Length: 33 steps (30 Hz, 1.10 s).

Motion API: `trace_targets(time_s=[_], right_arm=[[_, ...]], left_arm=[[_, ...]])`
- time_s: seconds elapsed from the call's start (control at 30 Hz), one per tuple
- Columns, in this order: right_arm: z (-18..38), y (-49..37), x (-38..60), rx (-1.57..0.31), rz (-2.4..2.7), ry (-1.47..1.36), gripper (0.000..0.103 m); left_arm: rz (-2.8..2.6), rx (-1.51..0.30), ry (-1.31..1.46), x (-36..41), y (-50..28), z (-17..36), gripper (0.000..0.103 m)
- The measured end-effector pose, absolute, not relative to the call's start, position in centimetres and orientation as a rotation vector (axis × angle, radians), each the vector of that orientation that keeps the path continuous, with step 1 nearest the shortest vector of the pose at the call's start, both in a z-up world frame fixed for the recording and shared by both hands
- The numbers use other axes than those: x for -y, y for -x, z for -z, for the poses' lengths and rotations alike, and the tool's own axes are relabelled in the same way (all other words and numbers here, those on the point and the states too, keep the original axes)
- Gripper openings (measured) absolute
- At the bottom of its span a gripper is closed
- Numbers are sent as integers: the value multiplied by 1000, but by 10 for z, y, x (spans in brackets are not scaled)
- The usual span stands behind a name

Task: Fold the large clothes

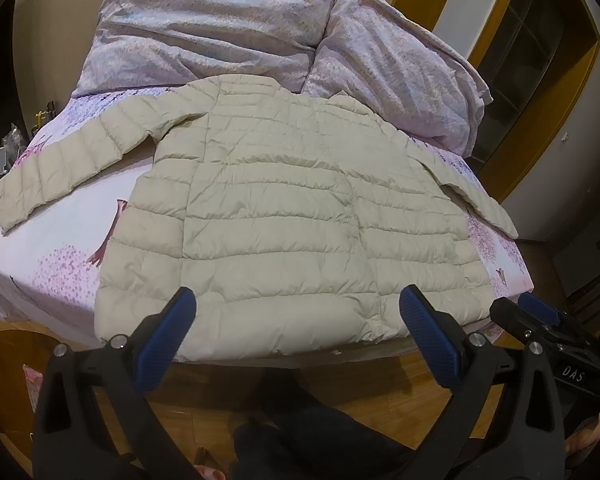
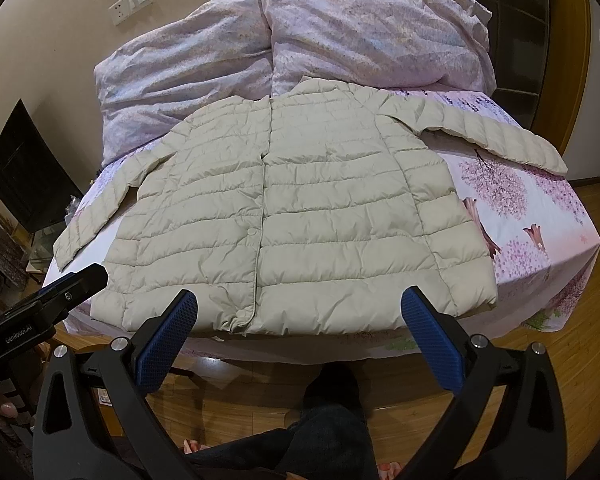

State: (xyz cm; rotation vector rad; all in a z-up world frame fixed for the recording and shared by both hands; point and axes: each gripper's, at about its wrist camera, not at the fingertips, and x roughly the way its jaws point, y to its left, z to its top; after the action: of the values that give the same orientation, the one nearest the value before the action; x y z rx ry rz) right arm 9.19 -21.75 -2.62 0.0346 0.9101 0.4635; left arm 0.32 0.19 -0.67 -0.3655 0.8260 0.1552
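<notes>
Only one cream puffer jacket [image 2: 276,216] lies flat on the bed [image 2: 540,220], both sleeves spread; behind it maybe two folded quilts [image 2: 300,48]. Left gripper [image 1: 296,312] and right gripper [image 2: 300,312] hang with fingers apart, empty, before the hem.

The left gripper [image 1: 298,316] is held level before the near edge of the bed [image 1: 40,248], its two blue-padded fingers [image 1: 166,344] spread wide with nothing between them. The right gripper [image 2: 300,318] hangs at the same edge of the bed, just beside the left one, its fingers [image 2: 432,344] equally far apart and bare. Both point toward the bed's far end. The person's dark-trousered legs [image 2: 332,420] stand below the grippers, short of the bed.
</notes>
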Motion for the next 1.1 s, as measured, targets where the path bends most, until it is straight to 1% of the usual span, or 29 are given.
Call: trace_targets(time_s=[1.1], right_arm=[[32, -94, 218, -920, -439, -25, 102]], left_arm=[[-154, -834, 370, -4, -5, 6, 101]])
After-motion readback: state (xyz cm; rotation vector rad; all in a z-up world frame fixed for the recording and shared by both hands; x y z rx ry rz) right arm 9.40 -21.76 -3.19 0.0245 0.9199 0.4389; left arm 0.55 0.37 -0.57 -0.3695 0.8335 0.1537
